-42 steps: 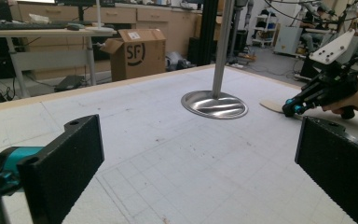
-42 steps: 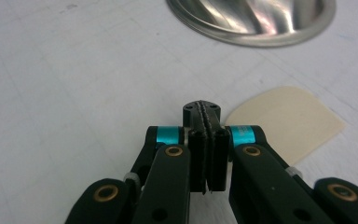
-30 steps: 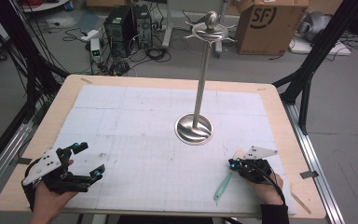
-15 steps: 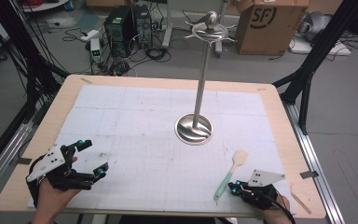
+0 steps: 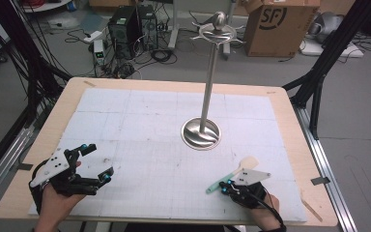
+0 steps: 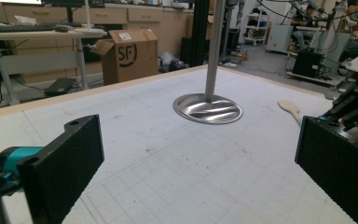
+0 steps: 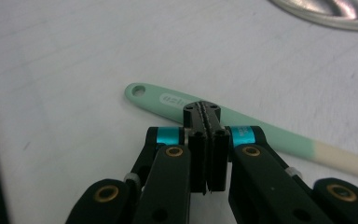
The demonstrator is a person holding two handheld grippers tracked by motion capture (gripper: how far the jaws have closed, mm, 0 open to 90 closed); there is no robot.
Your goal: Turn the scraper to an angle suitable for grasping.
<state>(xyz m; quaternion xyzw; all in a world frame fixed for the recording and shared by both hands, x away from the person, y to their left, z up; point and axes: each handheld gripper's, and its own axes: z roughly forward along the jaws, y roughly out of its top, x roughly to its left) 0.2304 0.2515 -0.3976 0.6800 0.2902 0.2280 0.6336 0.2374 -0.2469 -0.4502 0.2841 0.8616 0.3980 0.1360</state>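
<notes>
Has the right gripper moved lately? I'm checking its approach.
Yes. The right gripper dropped toward the table's near edge, away from the stand base, then edged back.

High view above the near table edge facing the steel stand (image 5: 201,134), left gripper view low, facing its base (image 6: 208,108), right gripper view close, base rim at top (image 7: 326,11)

spatula (image 5: 232,174): 1 | metal stand (image 5: 202,134): 1 | cardboard box (image 5: 275,26): 1 | table (image 5: 290,145): 1
</notes>
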